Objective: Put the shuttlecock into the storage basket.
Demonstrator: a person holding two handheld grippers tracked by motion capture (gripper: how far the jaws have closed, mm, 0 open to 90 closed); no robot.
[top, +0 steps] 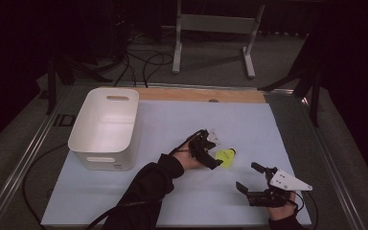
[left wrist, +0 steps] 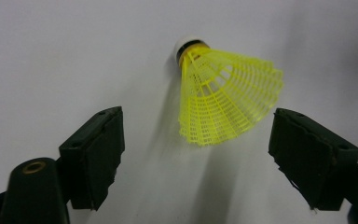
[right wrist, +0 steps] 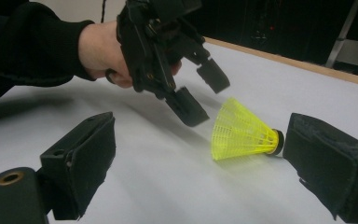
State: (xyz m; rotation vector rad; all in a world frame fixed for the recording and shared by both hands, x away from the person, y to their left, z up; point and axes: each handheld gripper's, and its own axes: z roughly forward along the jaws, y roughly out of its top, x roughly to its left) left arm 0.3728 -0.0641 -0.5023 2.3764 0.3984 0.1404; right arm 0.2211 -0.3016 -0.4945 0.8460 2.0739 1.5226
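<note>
Counter (top: pixel 182 201): covered by a pale sheet, with a bare wooden strip along the far edge. All places below are taken from the shuttlecock.

White bin (top: pixel 106 128): plastic, slotted handles, nothing visible inside it. It stands well to the left of the shuttlecock and slightly farther back, probably set there as the drop-off point.

Left claw (top: pixel 214 152): poised just left of the shuttlecock, tilted down toward it. Jaws are spread, nothing pinched. In the left gripper view the yellow skirt is framed between the two black jaws without contact, so the spread seems to be set for a grasp across the skirt.

Right claw (top: pixel 247 178): held nearer the person and to the right of the shuttlecock, apart from it. Jaws are spread and empty; it appears to be waiting.

Yellow shuttlecock (top: pixel 226 156): lying on its side on the sheet, near the counter's middle.

View differences: the white cork tip and its dark band are seen plainly in the left gripper view (left wrist: pixel 189 45). The right gripper view gives a side profile, showing the skirt (right wrist: pixel 237 133) resting on the sheet and the left claw (right wrist: pixel 205 95) hanging above it.
</note>
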